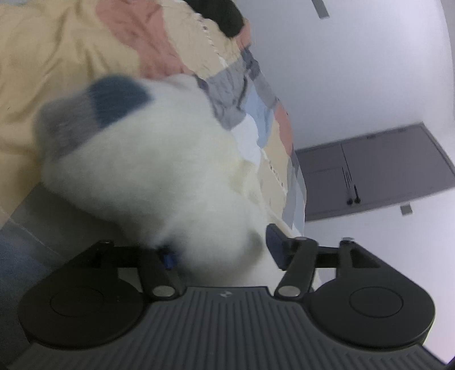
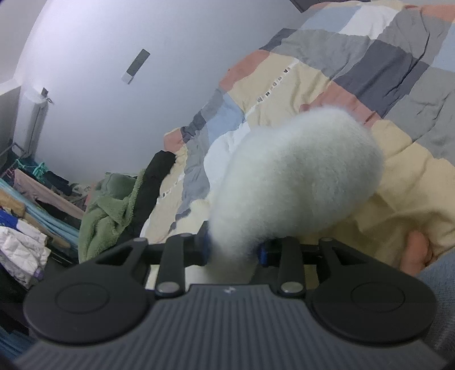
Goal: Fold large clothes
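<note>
Between the two fingers of the left claw (image 1: 220, 250) hangs a white fluffy garment (image 1: 159, 170), blurred, with a dark blue patch (image 1: 118, 98) and a grey patch (image 1: 64, 125) on its upper left part. The left claw's jaws stand spread: the right finger (image 1: 274, 237) sits clear of the fleece with a gap showing, while the left finger is mostly hidden behind the pile, so contact on that side cannot be told. Behind the garment lies a bed covered by a patchwork quilt (image 1: 241, 85) of cream, pink, grey and pale blue squares, with a cream sheet (image 1: 42, 57) to the left. A black item (image 1: 224, 17) rests at the quilt's far edge. A grey cabinet door (image 1: 378, 168) shows against the white wall at right.

Seen from the right wrist, the right claw (image 2: 236, 252) pinches a narrow neck of the same white fluffy garment (image 2: 298, 176); both blue-edged pads press into the fleece, which balloons out above them over the quilt (image 2: 369, 57). A hand (image 2: 416, 253) of the person shows at the lower right, touching cream fabric. At left, a green fleece item (image 2: 111, 205) and a black piece (image 2: 160, 165) lie at the bed's edge, beside a rack of mixed clothes (image 2: 25, 216).
</note>
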